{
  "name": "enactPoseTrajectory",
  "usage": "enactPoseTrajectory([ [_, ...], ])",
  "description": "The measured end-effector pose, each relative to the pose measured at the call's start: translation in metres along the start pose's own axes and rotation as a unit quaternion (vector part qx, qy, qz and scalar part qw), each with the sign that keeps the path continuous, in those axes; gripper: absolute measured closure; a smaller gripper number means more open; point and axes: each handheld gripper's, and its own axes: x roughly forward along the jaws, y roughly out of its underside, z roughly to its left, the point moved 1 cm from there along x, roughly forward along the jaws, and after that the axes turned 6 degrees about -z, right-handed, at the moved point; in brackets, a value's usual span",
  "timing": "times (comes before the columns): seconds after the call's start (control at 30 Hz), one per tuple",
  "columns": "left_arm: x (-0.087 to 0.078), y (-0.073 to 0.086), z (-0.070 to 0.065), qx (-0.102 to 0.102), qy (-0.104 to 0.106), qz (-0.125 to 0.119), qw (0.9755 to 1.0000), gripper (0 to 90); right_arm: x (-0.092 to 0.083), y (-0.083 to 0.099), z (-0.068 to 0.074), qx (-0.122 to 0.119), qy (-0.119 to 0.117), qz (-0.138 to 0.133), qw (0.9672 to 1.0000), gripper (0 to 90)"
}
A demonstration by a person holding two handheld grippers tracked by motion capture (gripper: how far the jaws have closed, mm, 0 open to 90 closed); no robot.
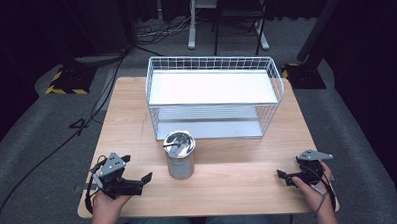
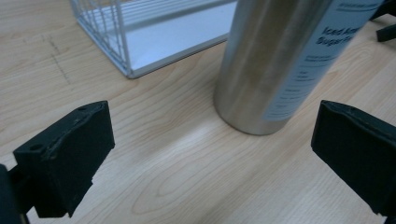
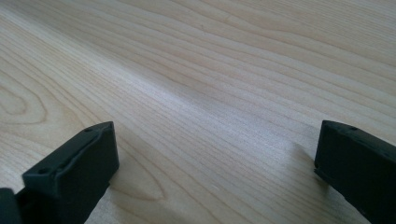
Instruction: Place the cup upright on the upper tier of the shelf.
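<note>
Can (image 1: 180, 155), silver and upright, is seen standing on the bench (image 1: 239, 183) just in front of the wire rack (image 1: 213, 96), near the middle of the front half. A label with printed text is carried on its side, as shown in the left gripper view (image 2: 261, 65). The bench is of light wood. The rack, white, with two shelves, is set toward the far edge. The left gripper (image 1: 139, 180) is held low at the front left, near the can but apart from it, its fingers spread wide. The right gripper (image 1: 284, 176) is held at the front right, well apart from the can, its fingers likewise spread over bare wood.
</note>
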Motion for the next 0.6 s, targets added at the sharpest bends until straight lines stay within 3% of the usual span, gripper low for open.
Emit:
enactPoseTrajectory([
  [0.3,0.002,-0.012,-0.018,0.012,0.027,-0.024,0.9993,0.0,0.0,0.0,0.0,0.0,0.0,0.0,1.0,0.0],
  [0.6,0.013,-0.02,-0.033,0.027,0.051,-0.029,0.9979,0.0,0.0,0.0,0.0,0.0,0.0,0.0,1.0,0.0],
])
